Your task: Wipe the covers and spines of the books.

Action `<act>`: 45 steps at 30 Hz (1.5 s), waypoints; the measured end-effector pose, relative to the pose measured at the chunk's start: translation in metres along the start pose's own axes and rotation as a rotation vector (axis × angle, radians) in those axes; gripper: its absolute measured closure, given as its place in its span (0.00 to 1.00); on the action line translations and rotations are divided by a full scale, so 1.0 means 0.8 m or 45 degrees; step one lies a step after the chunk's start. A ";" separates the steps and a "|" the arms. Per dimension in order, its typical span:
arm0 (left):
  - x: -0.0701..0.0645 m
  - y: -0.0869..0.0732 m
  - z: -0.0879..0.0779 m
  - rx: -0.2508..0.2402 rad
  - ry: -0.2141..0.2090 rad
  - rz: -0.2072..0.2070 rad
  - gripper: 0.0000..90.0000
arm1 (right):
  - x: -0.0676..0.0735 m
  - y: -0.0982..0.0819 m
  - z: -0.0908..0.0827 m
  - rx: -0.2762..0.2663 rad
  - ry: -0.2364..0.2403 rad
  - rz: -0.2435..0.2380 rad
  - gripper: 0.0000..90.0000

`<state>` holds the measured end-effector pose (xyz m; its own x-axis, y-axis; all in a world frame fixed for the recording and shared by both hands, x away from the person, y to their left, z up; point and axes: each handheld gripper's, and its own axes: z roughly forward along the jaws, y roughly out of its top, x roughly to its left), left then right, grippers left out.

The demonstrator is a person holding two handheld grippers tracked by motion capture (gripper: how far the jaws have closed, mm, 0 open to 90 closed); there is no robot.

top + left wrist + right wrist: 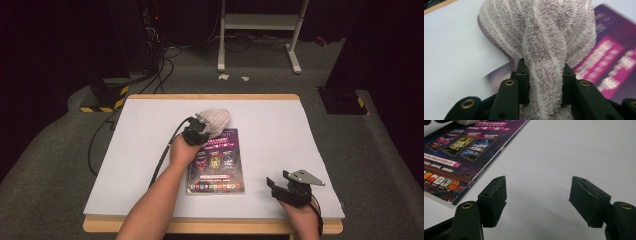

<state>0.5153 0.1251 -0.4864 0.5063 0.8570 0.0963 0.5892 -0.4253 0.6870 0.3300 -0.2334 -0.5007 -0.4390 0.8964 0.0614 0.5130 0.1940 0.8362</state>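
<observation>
Fluffy pale towel (215,121) sits bunched near the worktop's (140,165) middle, over the far edge of a purple booklet (216,162), clamped in the left gripper (196,134). Left gripper view: terry pile squeezed between both jaws. Right gripper view: the right gripper (537,195) gapes apart above bare worktop near the front right corner.

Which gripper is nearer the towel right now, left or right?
Left. The left gripper is shut on the towel at the far end of the booklet. The right gripper sits open over bare table, off the booklet's near right corner.
</observation>
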 end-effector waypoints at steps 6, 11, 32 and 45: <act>0.040 -0.020 -0.023 -0.002 0.066 -0.050 0.77 | 0.001 0.000 0.001 0.004 -0.004 -0.003 0.33; 0.064 -0.032 -0.052 -0.031 0.108 -0.059 0.77 | 0.001 0.001 -0.001 0.000 -0.007 0.002 0.33; 0.118 -0.117 -0.119 0.050 0.145 -0.154 0.75 | 0.003 0.003 0.002 -0.001 -0.007 -0.013 0.33; 0.126 -0.139 -0.115 -0.033 0.105 -0.261 0.36 | 0.007 0.004 0.009 0.010 0.002 -0.016 0.33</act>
<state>0.4430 0.2858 -0.4865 0.3239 0.9460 0.0102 0.6575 -0.2329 0.7165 0.3345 -0.2252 -0.5011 -0.4469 0.8931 0.0517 0.5129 0.2085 0.8328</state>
